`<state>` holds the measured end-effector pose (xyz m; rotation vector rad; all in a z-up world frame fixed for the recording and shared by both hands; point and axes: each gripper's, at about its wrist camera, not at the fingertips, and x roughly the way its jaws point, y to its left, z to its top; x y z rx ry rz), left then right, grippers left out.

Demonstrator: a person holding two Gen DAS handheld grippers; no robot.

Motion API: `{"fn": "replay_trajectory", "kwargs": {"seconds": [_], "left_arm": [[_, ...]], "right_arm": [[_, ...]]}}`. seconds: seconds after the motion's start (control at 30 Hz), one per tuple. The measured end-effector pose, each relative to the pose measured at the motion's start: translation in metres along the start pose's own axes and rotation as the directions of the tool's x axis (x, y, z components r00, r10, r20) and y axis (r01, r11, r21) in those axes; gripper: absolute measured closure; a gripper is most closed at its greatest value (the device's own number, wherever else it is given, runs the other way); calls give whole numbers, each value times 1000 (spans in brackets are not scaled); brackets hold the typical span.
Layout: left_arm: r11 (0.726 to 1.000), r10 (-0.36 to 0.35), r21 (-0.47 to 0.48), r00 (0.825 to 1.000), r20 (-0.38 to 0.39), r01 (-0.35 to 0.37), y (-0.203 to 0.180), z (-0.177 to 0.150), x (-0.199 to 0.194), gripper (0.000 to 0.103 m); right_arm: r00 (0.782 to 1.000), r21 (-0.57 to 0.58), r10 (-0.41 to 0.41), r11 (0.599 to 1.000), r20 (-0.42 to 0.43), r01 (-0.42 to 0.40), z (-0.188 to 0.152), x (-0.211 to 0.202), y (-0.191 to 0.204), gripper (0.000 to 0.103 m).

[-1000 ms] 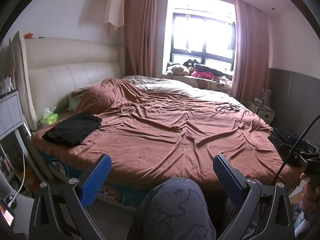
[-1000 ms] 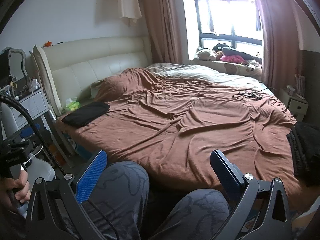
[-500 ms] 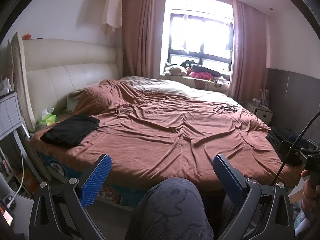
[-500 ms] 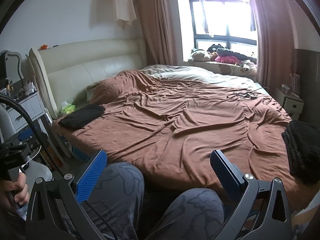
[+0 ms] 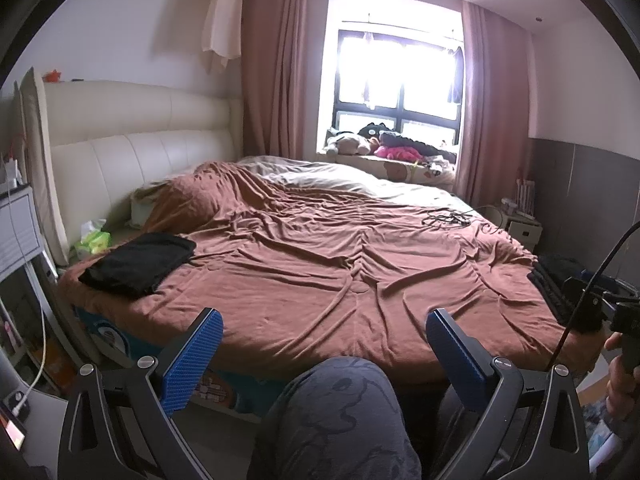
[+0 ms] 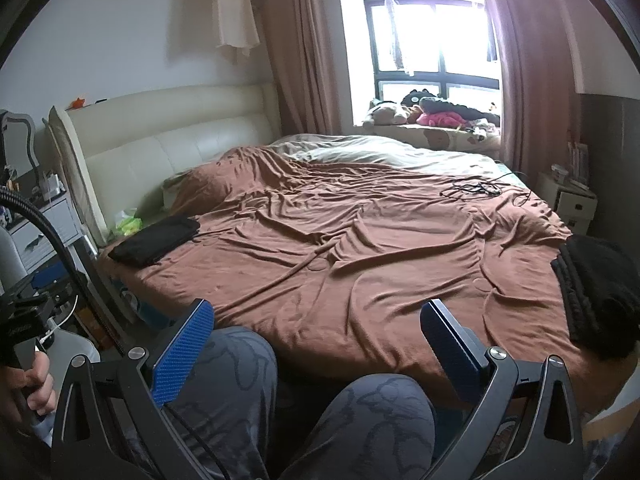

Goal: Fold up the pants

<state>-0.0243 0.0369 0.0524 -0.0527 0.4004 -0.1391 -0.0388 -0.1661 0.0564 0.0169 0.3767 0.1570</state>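
Daylight from a curtained window (image 5: 400, 76) falls across a wide bed (image 5: 320, 272) that is covered by a rumpled brown sheet and backed by a cream padded headboard (image 5: 132, 148). Soft toys and clothing are piled on the sill below the glass, and a tangle of dark cable (image 6: 472, 189) lies on the far part of the sheet. A folded black garment (image 5: 138, 258) is seen near the bed's corner by the headboard, just beside a green tissue pack (image 5: 94, 240). At the opposite near corner a second heap of black cloth (image 6: 596, 296), possibly the pants to be folded, is draped over the edge of the bed; its shape cannot be made out clearly at the rim of the fisheye view. The left gripper (image 5: 324, 344) is held low in front of the bed with its blue-padded jaws spread wide and nothing between them. The right gripper (image 6: 316, 340) is likewise held wide open and empty, well short of the mattress. The person's knees, in grey patterned trousers (image 6: 248, 392), are visible beneath both grippers. A hand (image 6: 32, 388) wrapped around a gripper handle is visible at the left edge of the right wrist view.
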Motion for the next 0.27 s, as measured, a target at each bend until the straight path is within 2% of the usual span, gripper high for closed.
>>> {"fn": "replay_trajectory", "kwargs": {"seconds": [0.27], "left_arm": [[1000, -6, 11, 1000, 12, 6, -2, -1, -8, 1]], "right_arm": [[1000, 20, -3, 1000, 4, 3, -2, -5, -2, 0]]}}
